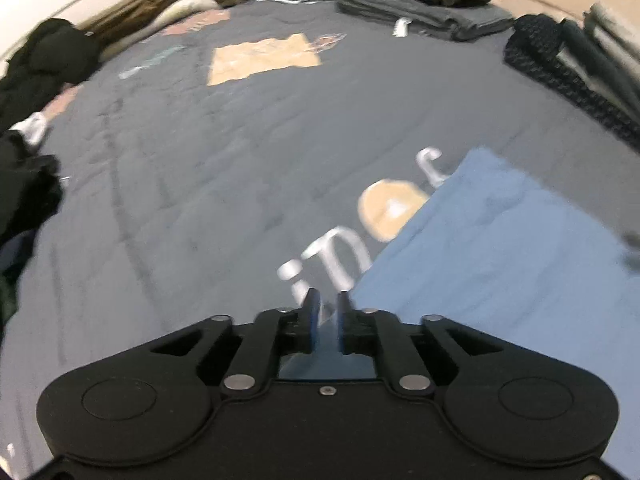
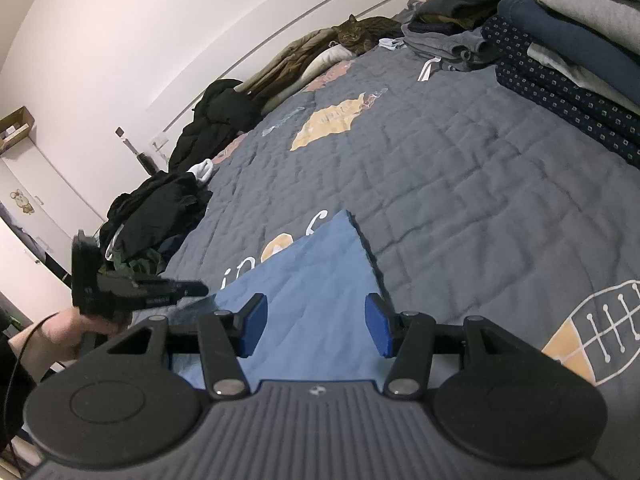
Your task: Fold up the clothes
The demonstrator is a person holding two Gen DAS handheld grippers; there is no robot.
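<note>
A folded light-blue garment point(image 1: 500, 260) point(image 2: 316, 272) lies flat on the grey quilted bedcover point(image 1: 200, 180) point(image 2: 460, 152). My left gripper point(image 1: 326, 304) point(image 2: 200, 289) is at the garment's left edge, its blue pads a narrow gap apart. A blurred bit of the blue edge shows in that gap, and the pads do not press on it. A hand point(image 2: 60, 332) holds this gripper. My right gripper point(image 2: 316, 326) hovers over the near part of the garment with its jaws wide and nothing between them.
Folded clothes are stacked at the far right point(image 2: 580, 60) point(image 1: 420, 4). A heap of dark unfolded clothes point(image 2: 160, 208) point(image 1: 24, 184) sits along the bed's left side. A tabby cat point(image 2: 356, 34) lies at the head of the bed beside a brown coat point(image 2: 288, 64).
</note>
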